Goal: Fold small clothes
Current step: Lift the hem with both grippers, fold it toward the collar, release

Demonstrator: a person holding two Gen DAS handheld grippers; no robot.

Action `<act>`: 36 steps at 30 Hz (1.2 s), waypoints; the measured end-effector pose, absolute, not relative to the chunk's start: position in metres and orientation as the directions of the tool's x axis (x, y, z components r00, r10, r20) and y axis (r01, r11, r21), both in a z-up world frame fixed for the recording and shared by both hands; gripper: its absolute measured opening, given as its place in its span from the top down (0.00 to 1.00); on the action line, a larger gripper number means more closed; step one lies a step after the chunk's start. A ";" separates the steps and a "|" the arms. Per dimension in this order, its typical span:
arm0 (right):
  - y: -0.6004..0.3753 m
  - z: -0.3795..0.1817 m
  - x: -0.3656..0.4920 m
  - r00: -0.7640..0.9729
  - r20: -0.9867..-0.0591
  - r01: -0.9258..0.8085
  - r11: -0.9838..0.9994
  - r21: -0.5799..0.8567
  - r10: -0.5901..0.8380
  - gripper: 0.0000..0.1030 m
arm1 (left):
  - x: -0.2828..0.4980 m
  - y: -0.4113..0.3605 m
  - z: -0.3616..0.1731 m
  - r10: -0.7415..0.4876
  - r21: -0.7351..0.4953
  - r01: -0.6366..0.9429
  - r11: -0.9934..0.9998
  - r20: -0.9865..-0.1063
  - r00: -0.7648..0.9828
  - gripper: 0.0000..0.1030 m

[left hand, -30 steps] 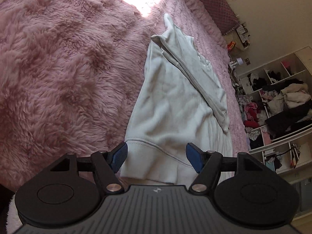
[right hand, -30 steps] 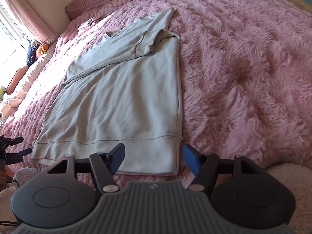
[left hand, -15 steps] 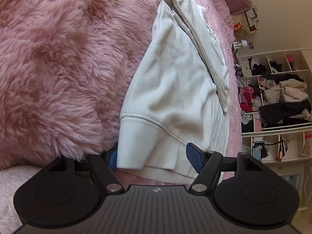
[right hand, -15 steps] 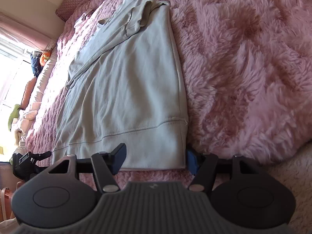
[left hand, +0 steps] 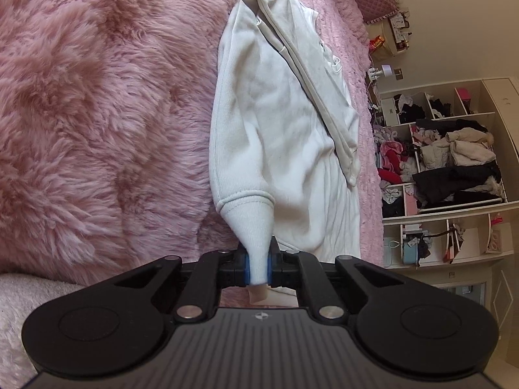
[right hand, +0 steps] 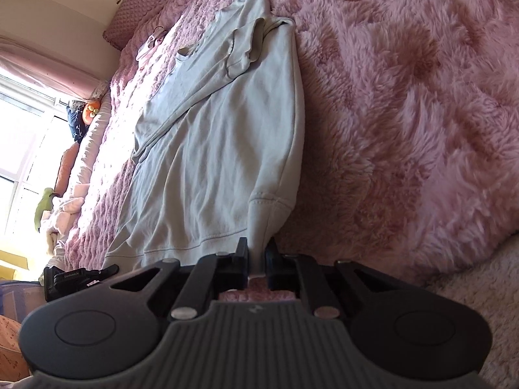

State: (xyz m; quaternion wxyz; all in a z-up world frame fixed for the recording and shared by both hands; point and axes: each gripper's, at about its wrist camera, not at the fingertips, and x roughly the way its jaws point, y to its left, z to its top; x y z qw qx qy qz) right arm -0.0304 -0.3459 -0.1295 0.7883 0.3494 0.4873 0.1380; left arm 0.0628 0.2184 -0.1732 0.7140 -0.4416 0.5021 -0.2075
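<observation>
Left gripper: its jaws were closed tight on one corner of the sweatshirt's ribbed hem, the blue pads pressed flat against a bunched cone of cloth.
Right gripper: its jaws were pinched shut on the other hem corner, with a narrow strip of fabric showing between them.
Sweatshirt: pale, off-white, it lay lengthwise on the bed with its hem nearest the grippers and its neckline at the far end; both hem corners were drawn up into peaks while the body rested on the fur.
Sleeves: both were folded in across the chest, one long sleeve running diagonally over the front, and a cuff lay doubled over near the far shoulder.
Bed cover: shaggy pink fur spread under and around the garment.
Shelving: open white cubbies beside the bed were stuffed with heaped clothes.
Window side: bright daylight fell across that edge of the bed, where soft toys sat.
</observation>
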 end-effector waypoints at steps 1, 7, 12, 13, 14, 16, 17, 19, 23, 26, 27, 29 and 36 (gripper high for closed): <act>-0.348 -0.124 -0.029 0.497 -0.655 0.118 0.703 0.701 0.570 0.96 | 0.064 0.219 -0.171 -0.745 -0.848 -0.148 0.509 -0.520 0.419 0.92; -0.358 -0.095 -0.011 0.570 -0.573 0.103 0.641 0.761 0.589 0.97 | 0.077 0.219 -0.150 -0.785 -0.925 -0.100 0.367 -0.365 0.501 0.92; -0.365 -0.065 0.035 0.652 -0.474 0.055 0.586 0.808 0.592 0.97 | 0.114 0.227 -0.122 -0.783 -0.955 0.013 0.297 -0.236 0.575 0.92; -0.368 -0.058 0.049 0.672 -0.456 0.042 0.585 0.810 0.583 0.97 | 0.124 0.229 -0.115 -0.774 -0.951 0.035 0.306 -0.228 0.591 0.92; -0.369 -0.051 0.063 0.686 -0.444 0.033 0.585 0.810 0.577 0.97 | 0.135 0.230 -0.109 -0.767 -0.947 0.053 0.316 -0.222 0.602 0.92; -0.372 -0.041 0.090 0.711 -0.423 0.016 0.589 0.808 0.561 0.97 | 0.158 0.232 -0.099 -0.753 -0.941 0.083 0.329 -0.209 0.624 0.92; -0.374 -0.036 0.102 0.722 -0.416 0.010 0.594 0.805 0.552 0.97 | 0.169 0.232 -0.095 -0.749 -0.936 0.099 0.337 -0.203 0.631 0.92; -0.378 -0.028 0.135 0.751 -0.394 -0.002 0.599 0.801 0.530 0.97 | 0.198 0.233 -0.088 -0.740 -0.926 0.134 0.353 -0.188 0.646 0.92; -0.381 -0.026 0.203 0.777 -0.384 0.008 0.602 0.799 0.499 0.97 | 0.254 0.230 -0.084 -0.730 -0.919 0.158 0.362 -0.174 0.661 0.92; -0.380 -0.033 0.252 0.784 -0.399 0.031 0.612 0.790 0.476 0.97 | 0.298 0.225 -0.088 -0.714 -0.908 0.154 0.391 -0.193 0.673 0.92; -0.380 -0.036 0.268 0.786 -0.402 0.036 0.614 0.788 0.470 0.97 | 0.312 0.225 -0.090 -0.713 -0.903 0.155 0.400 -0.201 0.672 0.92; -0.380 -0.044 0.300 0.789 -0.412 0.053 0.618 0.785 0.456 0.97 | 0.336 0.222 -0.093 -0.694 -0.886 0.152 0.439 -0.226 0.684 0.92; -0.374 -0.079 0.385 0.771 -0.500 0.131 0.671 0.730 0.394 0.97 | 0.400 0.220 -0.136 -0.659 -0.872 0.066 0.484 -0.314 0.683 0.92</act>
